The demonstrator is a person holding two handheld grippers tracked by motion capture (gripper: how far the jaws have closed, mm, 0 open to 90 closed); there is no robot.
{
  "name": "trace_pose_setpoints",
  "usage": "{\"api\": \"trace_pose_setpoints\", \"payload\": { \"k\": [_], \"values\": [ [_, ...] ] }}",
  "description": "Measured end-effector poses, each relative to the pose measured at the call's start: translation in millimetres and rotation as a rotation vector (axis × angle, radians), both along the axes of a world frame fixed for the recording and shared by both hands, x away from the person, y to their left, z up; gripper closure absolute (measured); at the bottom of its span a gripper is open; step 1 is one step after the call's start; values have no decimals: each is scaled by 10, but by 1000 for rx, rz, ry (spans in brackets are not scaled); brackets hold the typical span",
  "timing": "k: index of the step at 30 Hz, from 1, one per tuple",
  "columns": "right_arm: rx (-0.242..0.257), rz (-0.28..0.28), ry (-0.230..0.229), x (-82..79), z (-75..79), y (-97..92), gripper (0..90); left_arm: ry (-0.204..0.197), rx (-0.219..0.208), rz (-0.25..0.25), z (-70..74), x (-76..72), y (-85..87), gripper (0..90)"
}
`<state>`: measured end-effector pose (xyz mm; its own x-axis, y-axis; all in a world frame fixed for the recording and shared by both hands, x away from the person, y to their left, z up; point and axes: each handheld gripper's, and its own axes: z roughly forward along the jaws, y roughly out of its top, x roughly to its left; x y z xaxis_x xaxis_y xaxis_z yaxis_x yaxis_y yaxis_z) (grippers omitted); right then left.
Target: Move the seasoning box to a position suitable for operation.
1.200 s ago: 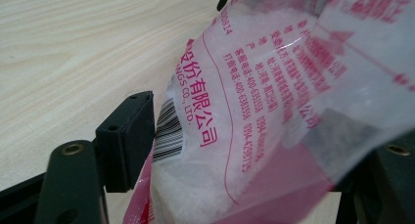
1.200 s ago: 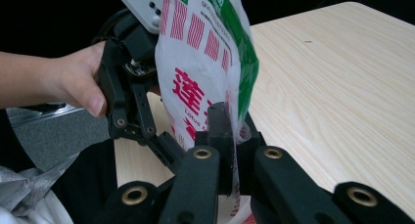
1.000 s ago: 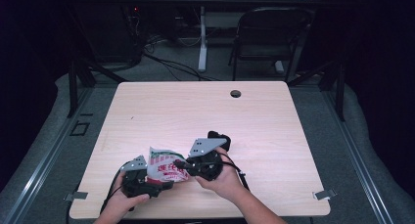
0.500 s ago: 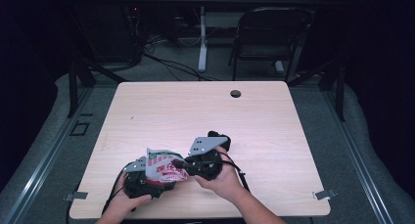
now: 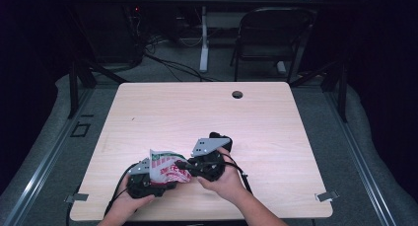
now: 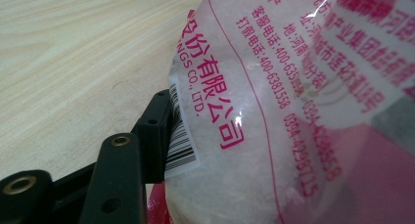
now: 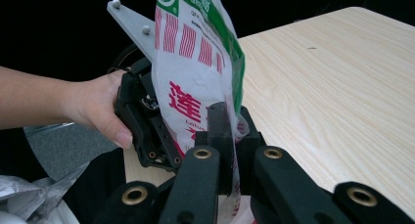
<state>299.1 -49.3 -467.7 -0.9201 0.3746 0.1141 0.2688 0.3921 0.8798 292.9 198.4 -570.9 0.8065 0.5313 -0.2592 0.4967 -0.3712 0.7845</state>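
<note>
**Both grippers at one plastic bag, near edge of the table**

The bag [image 5: 167, 167], clear film with red and green print and white granular contents, is held upright between the two tools just above the table [image 5: 207, 117], close to the person's side. The right gripper [image 7: 226, 136] has its jaws pressed together on a side edge of the film. The left gripper [image 6: 161, 131] has just been closing, with the bag's filled body between its jaws; one jaw lies against the barcode corner, the other is hidden, so a firm pinch cannot be confirmed. Judgement: pick-up and two-handed hold are achieved; the second grip looks unfinished, and any opening, emptying or placing remains outstanding.
</note>
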Motion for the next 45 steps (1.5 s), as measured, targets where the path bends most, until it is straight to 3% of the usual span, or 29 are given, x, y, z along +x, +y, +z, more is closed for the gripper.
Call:
{"api": "trace_pose_setpoints", "payload": {
  "k": [5,13,16,21,26,32,39,45],
  "values": [
    [9,-5,4,8,2,-4,900,-4,-2,4,8,9,-8,492],
    [39,-7,2,3,60,-48,900,10,-3,20,-40,23,0,335],
    [38,-7,-5,-11,72,-52,900,6,-9,19,-31,19,-1,396],
    [37,-15,0,-10,54,-46,900,-11,24,8,-26,4,-24,469],
    [29,-22,5,3,35,-61,900,-7,30,-3,-17,10,-33,535],
    [44,-27,11,24,25,-80,900,-11,38,3,11,8,-28,577],
    [72,-48,34,57,-18,-113,893,-45,82,30,48,-14,-42,609],
    [56,-59,25,57,-38,-111,867,-57,120,47,64,-12,-38,620]
  ]
}}
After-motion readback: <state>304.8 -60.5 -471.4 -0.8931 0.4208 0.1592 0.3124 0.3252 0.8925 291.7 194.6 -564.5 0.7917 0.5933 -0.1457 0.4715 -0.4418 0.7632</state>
